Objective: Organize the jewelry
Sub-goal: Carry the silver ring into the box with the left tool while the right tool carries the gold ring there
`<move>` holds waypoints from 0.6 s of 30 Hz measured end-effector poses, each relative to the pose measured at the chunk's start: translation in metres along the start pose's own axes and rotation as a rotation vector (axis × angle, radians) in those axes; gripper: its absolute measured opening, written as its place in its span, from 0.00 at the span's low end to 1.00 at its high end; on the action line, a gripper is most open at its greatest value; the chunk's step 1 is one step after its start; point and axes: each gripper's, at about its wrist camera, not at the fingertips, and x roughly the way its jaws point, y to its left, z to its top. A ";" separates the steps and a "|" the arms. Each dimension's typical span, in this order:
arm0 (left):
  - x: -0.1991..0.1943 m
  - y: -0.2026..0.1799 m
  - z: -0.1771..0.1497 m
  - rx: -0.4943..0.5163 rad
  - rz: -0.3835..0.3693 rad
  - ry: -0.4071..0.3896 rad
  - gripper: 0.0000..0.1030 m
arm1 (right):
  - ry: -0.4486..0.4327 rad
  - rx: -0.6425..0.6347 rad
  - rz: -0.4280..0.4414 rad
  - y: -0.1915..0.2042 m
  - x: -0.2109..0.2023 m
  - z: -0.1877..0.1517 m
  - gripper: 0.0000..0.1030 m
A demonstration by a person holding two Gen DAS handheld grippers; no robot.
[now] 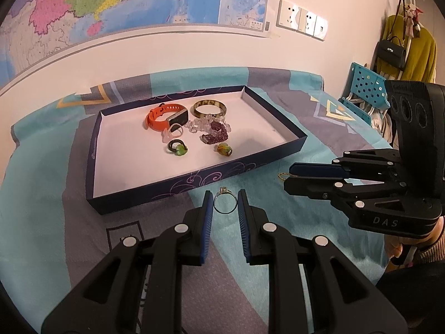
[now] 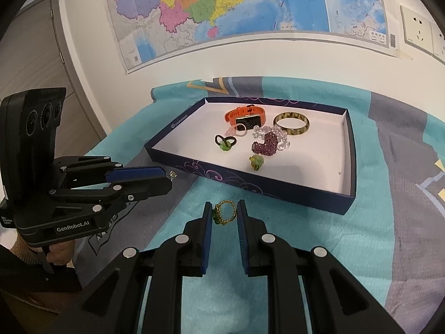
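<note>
Bedsheet (image 1: 41,194) in teal and grey spreads under everything, a map (image 1: 111,5) on the wall behind. On it sits a shallow navy box lid (image 1: 178,188), holding an orange watch (image 1: 164,115), a mottled bangle (image 1: 208,108), a clear bead bracelet (image 1: 196,123), a purple beaded piece (image 1: 215,133) and green rings (image 1: 176,147). In front of the lid, the left tongs (image 1: 225,203) are closed on a silver ring (image 1: 224,201), and the right tongs (image 2: 224,213) are closed on a gold-and-green beaded ring (image 2: 224,213).

Black hand-held gripper (image 1: 225,203), blue ribbed pads (image 1: 208,217).
</note>
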 end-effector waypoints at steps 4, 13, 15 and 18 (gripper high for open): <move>-0.001 0.000 0.003 -0.001 0.002 -0.006 0.18 | -0.004 -0.002 0.000 0.000 0.001 0.002 0.16; 0.000 0.001 0.008 0.004 0.005 -0.015 0.18 | -0.009 -0.007 0.000 0.001 0.002 0.006 0.16; 0.000 0.001 0.010 0.005 0.005 -0.019 0.18 | -0.011 -0.008 0.000 0.000 0.002 0.008 0.16; -0.001 0.001 0.012 0.008 0.007 -0.025 0.18 | -0.012 -0.009 -0.001 0.000 0.002 0.009 0.16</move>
